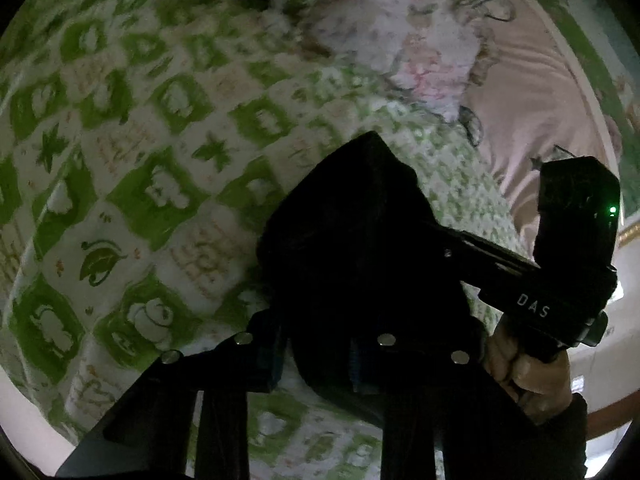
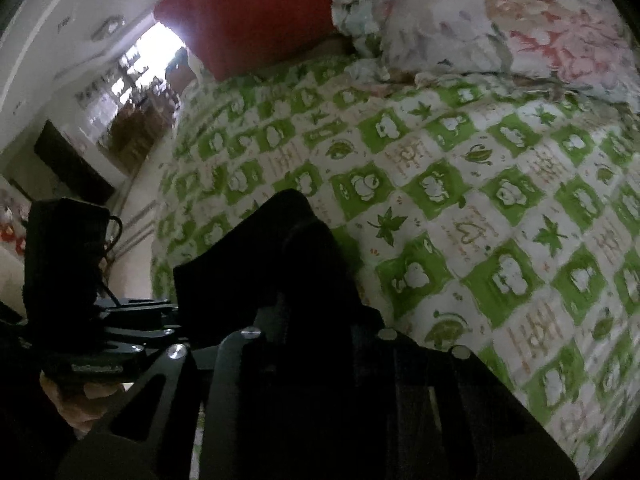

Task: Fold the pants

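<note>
The bed [image 2: 480,184] spreads out in green-and-white checks. The black pants [image 1: 360,232] bunch at its near edge, soft and floppy, best held by the edge. Left gripper [image 1: 316,360] and right gripper [image 2: 316,344] each clamp a handful.

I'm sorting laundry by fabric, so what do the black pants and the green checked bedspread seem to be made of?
Black pants: probably a soft, matte woven or knit cloth; it bunches in loose folds without shine, though it is too dark to tell the weave. Green checked bedspread: looks like printed cotton-type sheeting, matte, lying flat with shallow creases.
</note>
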`<state>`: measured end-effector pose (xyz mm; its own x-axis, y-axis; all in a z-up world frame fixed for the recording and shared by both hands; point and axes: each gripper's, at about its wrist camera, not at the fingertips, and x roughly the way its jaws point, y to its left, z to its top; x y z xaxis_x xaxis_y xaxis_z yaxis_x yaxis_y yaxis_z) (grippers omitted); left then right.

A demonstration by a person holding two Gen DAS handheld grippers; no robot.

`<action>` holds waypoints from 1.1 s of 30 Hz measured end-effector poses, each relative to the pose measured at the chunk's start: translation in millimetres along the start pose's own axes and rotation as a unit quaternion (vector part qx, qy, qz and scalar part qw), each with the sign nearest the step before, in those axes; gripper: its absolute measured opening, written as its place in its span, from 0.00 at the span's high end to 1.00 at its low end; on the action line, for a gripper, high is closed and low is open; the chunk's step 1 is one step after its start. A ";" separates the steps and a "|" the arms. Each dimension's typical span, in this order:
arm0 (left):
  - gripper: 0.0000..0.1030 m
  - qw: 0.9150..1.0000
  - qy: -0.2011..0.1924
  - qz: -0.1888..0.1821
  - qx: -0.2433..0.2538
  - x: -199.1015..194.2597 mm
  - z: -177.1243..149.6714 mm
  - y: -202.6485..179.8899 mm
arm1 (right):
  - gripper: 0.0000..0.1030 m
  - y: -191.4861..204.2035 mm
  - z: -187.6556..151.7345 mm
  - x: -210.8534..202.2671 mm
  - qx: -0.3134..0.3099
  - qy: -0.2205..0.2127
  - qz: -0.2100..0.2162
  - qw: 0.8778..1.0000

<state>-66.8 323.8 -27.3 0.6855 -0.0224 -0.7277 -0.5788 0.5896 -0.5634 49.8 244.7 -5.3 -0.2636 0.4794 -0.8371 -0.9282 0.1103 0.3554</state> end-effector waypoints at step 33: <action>0.78 0.950 -0.001 -0.148 0.276 -45.8 -108.1 -260.2 | 0.81 -32.0 -165.5 -247.6 0.154 -0.266 -0.022 0.951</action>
<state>4.6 84.1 110.3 0.7838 -0.2522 -0.5675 -0.0410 0.8908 -0.4525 101.3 -21.7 121.8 0.0194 0.8326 -0.5535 -0.7924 0.3504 0.4992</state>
